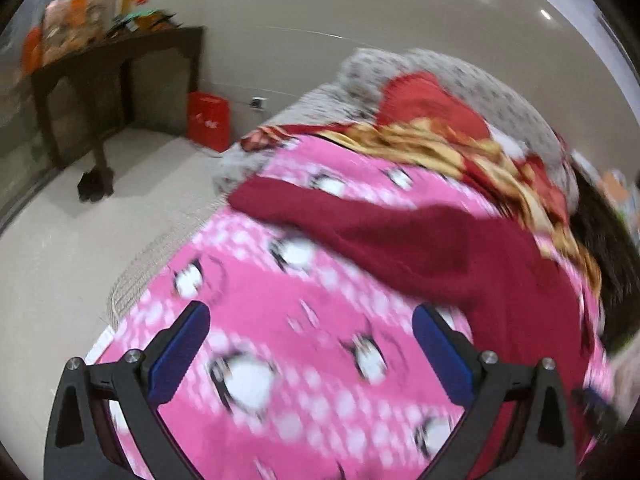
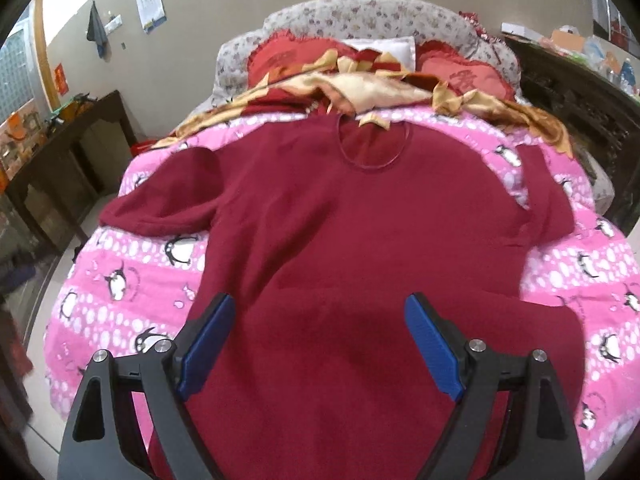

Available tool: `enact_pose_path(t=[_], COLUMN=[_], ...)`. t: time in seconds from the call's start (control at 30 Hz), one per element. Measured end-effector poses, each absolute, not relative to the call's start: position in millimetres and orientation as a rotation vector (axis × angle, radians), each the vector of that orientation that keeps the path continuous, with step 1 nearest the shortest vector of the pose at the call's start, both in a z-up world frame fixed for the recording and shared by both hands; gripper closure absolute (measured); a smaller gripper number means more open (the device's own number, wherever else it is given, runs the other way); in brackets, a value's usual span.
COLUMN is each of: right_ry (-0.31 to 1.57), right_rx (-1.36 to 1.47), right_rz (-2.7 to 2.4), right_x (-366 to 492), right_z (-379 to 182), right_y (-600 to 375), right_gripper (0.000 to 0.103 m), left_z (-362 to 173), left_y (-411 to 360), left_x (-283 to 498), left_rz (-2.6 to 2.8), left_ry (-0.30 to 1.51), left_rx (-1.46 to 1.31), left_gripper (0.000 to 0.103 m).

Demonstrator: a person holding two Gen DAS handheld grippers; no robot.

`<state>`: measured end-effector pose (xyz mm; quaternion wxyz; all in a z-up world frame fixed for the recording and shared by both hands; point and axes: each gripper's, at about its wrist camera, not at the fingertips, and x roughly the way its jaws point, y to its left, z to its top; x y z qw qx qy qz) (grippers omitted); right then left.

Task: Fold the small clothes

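A dark red short-sleeved shirt [image 2: 344, 216] lies flat, collar away from me, on a pink penguin-print blanket [image 2: 132, 264]. My right gripper [image 2: 318, 308] is open and empty, hovering over the shirt's lower part. In the blurred left wrist view, my left gripper [image 1: 310, 316] is open and empty above the pink blanket [image 1: 280, 312], left of the shirt [image 1: 460, 252], whose left sleeve [image 1: 288, 204] stretches out ahead of it.
A red and gold quilt [image 2: 360, 84] and red cushions [image 2: 468, 76] are bunched at the flowered headboard [image 2: 360, 12]. A dark wooden table [image 1: 116, 64] and a red bag [image 1: 210, 120] stand on the tiled floor at the left. Dark furniture [image 2: 580, 92] flanks the bed's right side.
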<state>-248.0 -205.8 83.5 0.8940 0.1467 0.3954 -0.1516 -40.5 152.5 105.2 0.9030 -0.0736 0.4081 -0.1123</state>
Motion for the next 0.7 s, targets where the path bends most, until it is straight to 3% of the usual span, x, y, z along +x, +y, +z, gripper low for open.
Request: enact_pose_path(t=[0.33, 0.53, 0.57, 0.6, 0.63, 0.67, 0.7], right_ry=[0.891, 0.892, 0.892, 0.891, 0.890, 0.891, 0.891], right_rx=[0.341, 0.369, 0.373, 0.378, 0.382, 0.385, 0.386], right_rz=[-0.285, -0.265, -0.261, -0.256, -0.252, -0.247, -0.243], right_x=[-215.6, -210.3, -210.0, -210.6, -211.2, -211.4, -211.4], right_z=[47.7, 44.4, 44.0, 43.3, 42.7, 42.8, 43.2], right_y=[-213.0, -223.8, -225.4, -226.9, -228.1, -229.0, -229.6], right_gripper=[0.007, 0.007, 0.007, 0.007, 0.007, 0.007, 0.007], left_z=[52.5, 9.3, 9.5, 10.1, 9.9, 12.9, 22.0], left_y=[181.2, 177.7, 174.4, 171.3, 169.7, 168.9, 168.1], left_x=[90.2, 134.0, 135.7, 138.0, 140.0, 140.1, 134.1], left_rz=[-0.118, -0.045, -0.029, -0.024, -0.031, -0.054, -0.095], left_ry=[0.976, 1.037, 1.009, 1.007, 1.023, 1.032, 1.003], left_rx=[-0.480, -0.568, -0.543, -0.514, -0.504, -0.520, -0.554], left_gripper=[0.008, 0.027, 0.037, 0.067, 0.085, 0.094, 0.094])
